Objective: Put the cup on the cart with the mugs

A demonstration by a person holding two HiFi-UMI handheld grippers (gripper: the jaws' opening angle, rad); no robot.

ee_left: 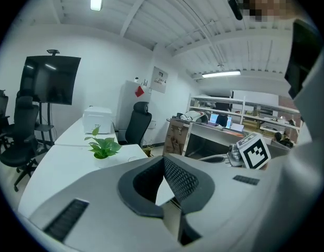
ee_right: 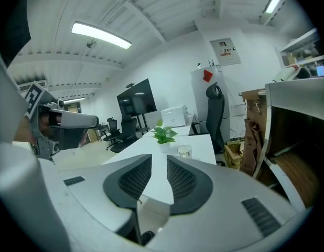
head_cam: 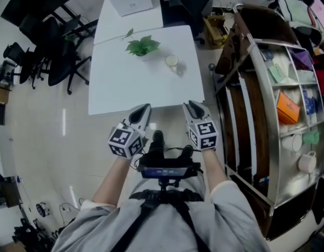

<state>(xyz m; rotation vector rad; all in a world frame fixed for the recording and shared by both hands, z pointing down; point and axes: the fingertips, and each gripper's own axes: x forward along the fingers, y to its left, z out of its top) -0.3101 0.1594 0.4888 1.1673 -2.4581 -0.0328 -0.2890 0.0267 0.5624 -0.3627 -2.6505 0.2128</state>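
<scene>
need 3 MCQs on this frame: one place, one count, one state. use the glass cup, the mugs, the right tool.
1. Where is the glass cup?
A) on the white table, by the potted plant
B) on the cart
C) in the right tool
2. How many white mugs show on the cart?
A) none
B) two
C) five
3. State of the right tool?
A) shut on the cup
B) open, empty
C) shut on a leaf

Answers:
1 A: it stands on the table beside the plant.
2 B: two sit on the cart's shelf.
3 B: a gap shows between its jaws, with nothing in it.
</scene>
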